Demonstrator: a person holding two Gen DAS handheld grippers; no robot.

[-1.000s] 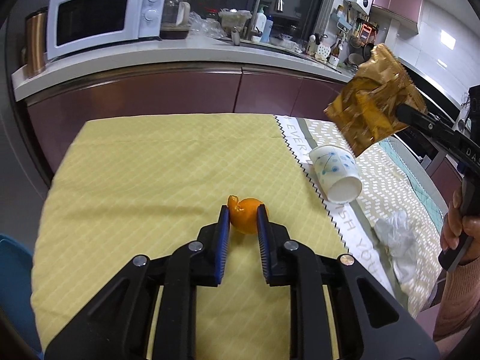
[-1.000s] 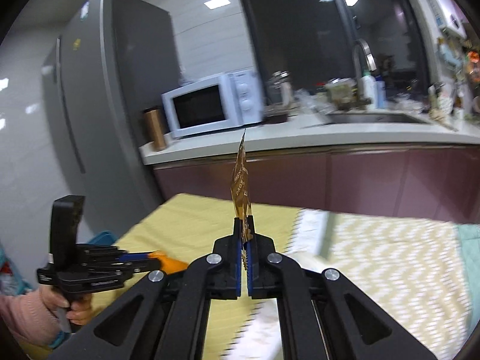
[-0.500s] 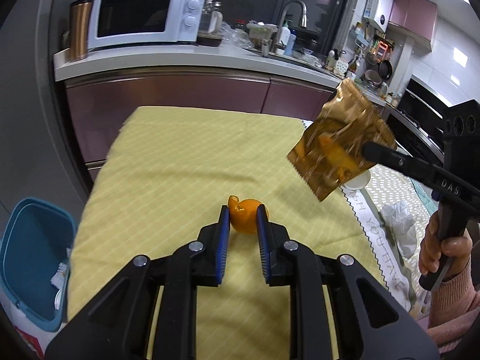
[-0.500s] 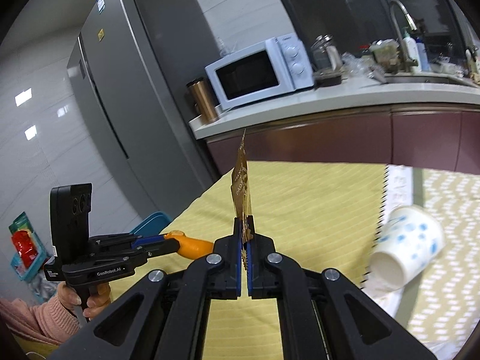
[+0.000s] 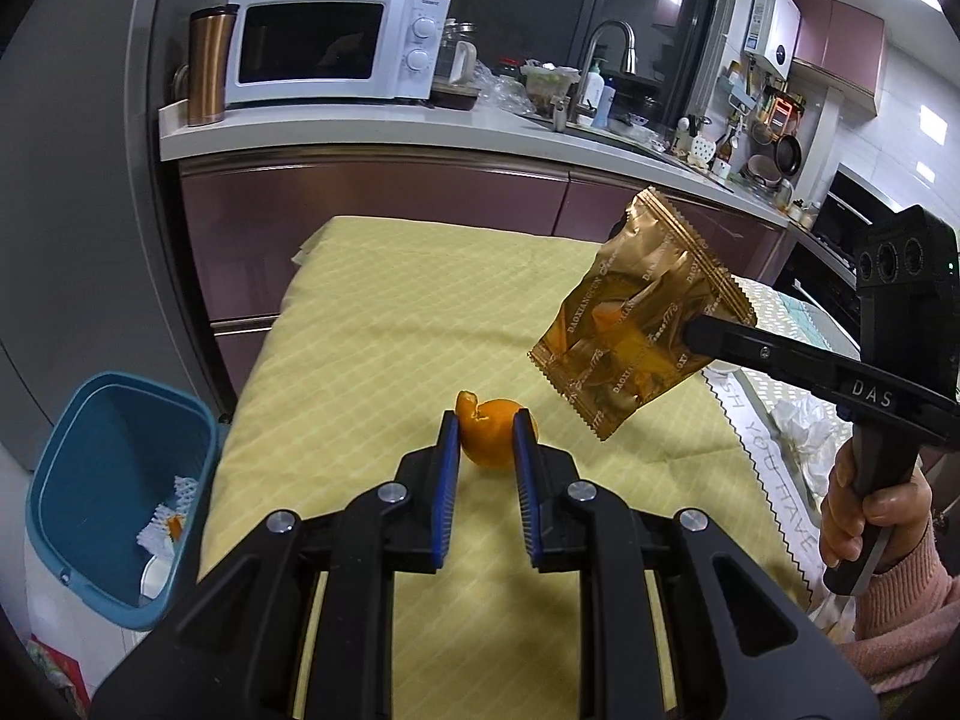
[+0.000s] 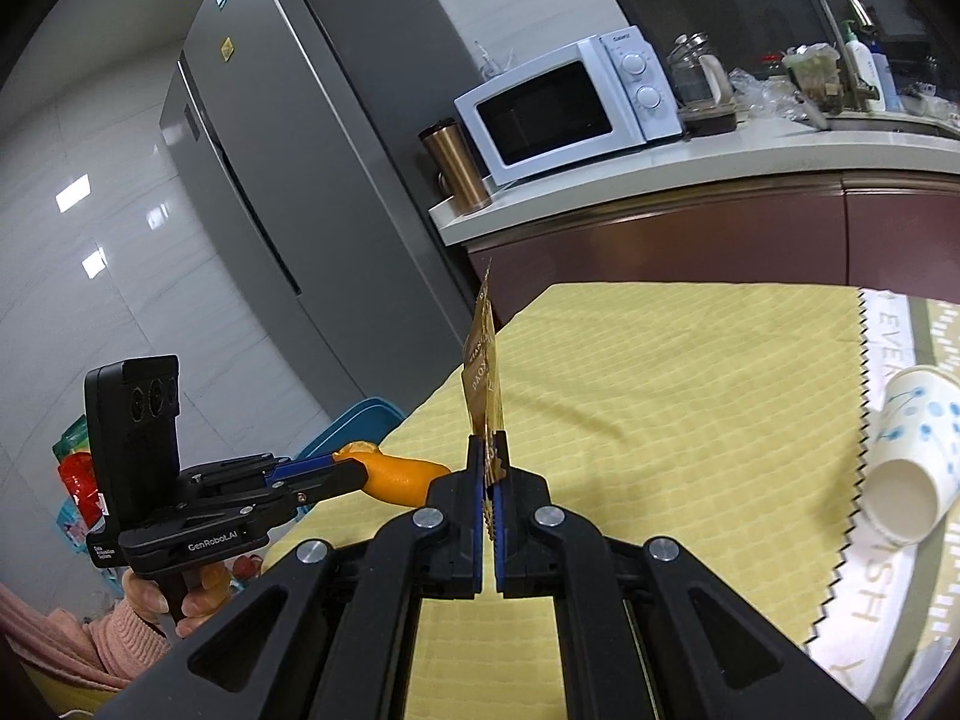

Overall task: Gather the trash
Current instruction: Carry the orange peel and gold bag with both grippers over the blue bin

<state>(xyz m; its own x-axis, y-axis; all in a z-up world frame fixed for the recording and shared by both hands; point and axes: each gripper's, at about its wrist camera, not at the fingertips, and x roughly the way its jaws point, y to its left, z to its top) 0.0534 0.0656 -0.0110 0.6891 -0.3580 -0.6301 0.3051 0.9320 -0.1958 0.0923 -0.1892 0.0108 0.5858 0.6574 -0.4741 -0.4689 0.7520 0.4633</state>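
Observation:
My left gripper [image 5: 486, 429] is shut on a piece of orange peel [image 5: 491, 439] and holds it above the yellow tablecloth [image 5: 372, 360]. The peel [image 6: 399, 475] and that gripper [image 6: 354, 468] also show at the left of the right wrist view. My right gripper [image 6: 491, 450] is shut on a gold foil wrapper [image 6: 483, 384], seen edge-on and standing up from its pads. In the left wrist view the wrapper [image 5: 636, 324] hangs in the air right of the peel. A blue trash bin [image 5: 114, 480] stands on the floor left of the table, with white scraps inside.
A blue-dotted paper cup [image 6: 906, 468] lies on its side on the patterned cloth at right. Crumpled white plastic [image 5: 804, 438] lies near the table's right edge. Behind the table runs a counter with a microwave [image 5: 336, 54], a copper tumbler [image 5: 207, 63] and a sink; a fridge [image 6: 312, 180] stands left.
Both grippers have travelled left across the table with their loads. The blue bin has come into the left wrist view. The cup has slid from mid-frame to the right.

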